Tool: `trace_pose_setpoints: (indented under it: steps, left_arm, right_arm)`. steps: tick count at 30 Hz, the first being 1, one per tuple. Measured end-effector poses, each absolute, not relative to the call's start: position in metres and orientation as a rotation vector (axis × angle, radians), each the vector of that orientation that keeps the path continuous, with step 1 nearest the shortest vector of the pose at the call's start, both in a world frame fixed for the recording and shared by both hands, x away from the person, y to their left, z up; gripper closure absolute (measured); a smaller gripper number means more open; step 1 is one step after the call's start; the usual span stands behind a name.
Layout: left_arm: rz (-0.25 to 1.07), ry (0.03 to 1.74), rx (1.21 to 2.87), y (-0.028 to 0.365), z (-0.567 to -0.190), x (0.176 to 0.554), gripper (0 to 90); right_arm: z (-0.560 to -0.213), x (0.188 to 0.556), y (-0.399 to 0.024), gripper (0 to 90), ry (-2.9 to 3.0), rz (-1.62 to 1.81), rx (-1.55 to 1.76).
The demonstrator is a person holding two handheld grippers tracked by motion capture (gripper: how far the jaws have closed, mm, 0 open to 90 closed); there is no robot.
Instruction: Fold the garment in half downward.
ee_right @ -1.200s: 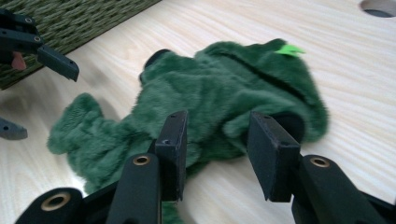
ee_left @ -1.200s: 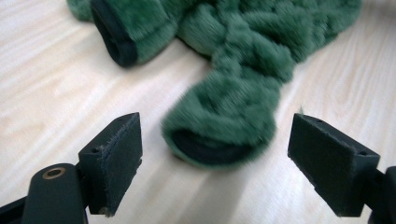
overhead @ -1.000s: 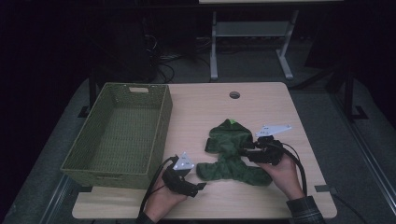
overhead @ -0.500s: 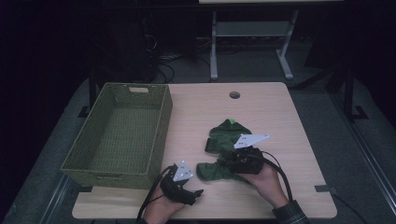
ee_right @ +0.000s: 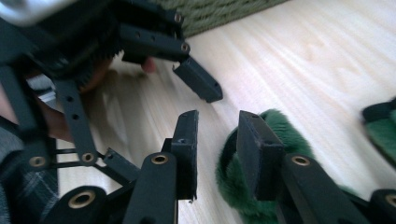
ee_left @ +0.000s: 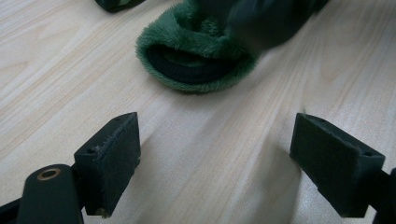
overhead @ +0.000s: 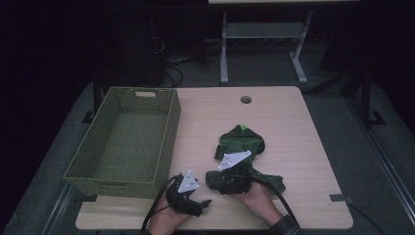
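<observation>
step: gripping green plush garment (overhead: 240,147) near table (overhead: 293,122) front edge | right gripper (ee_right: 217,154) jaws just closing around cuff, not yet pinching | left gripper (ee_left: 215,163) wide open, empty | next: pinch, lift toward basket (overhead: 122,137)

I'm looking down on a light wood table (overhead: 288,122) with a small round hole (overhead: 245,99) near its far edge. A green woven basket (overhead: 128,139) sits on the table, off to the far left of my left tongs (overhead: 203,203). A fuzzy green garment (overhead: 241,147) lies directly on the wood, spread from just beyond my right tongs (ee_right: 217,140) out to their far side. Through the left gripper view I see one plush cuff of it (ee_left: 198,60) resting on the boards just ahead of the left tongs, with bare wood between them. A patch of grey tape (overhead: 338,198) sticks to the table's near right edge, to the right of the right tongs.
</observation>
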State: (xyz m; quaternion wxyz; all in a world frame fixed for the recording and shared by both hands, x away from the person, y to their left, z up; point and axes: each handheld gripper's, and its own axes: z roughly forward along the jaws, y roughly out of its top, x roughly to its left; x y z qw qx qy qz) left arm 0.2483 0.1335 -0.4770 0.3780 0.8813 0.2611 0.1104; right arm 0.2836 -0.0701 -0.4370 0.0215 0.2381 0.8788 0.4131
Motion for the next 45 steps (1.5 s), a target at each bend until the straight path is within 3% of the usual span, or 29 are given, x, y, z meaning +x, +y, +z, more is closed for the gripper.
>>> trace_pose_setpoints:
  steps: [11,13,16,23,32,45]
  left_arm:
    - [0.283,0.662,2.26,0.133,-0.477,0.249,15.0]
    - [0.283,0.663,2.259,0.133,-0.477,0.249,14.9]
    - [0.284,0.66,2.26,0.133,-0.477,0.25,14.9]
    - [0.285,0.657,2.265,0.133,-0.477,0.25,14.9]
    - [0.276,0.666,2.252,0.132,-0.477,0.249,14.9]
    - [0.278,0.662,2.255,0.132,-0.477,0.25,14.9]
  right_arm:
    - [-0.463,0.288,-0.055,71.9,2.734,1.093,0.723]
    - [-0.467,0.286,-0.054,82.3,2.715,1.094,0.725]
    - [-0.467,0.283,-0.054,86.9,2.719,1.096,0.712]
    - [-0.463,0.28,-0.06,87.5,2.804,1.145,0.715]
    - [-0.431,0.273,-0.088,87.0,2.705,1.386,0.732]
    - [-0.414,0.282,-0.129,85.8,2.579,1.428,0.836]
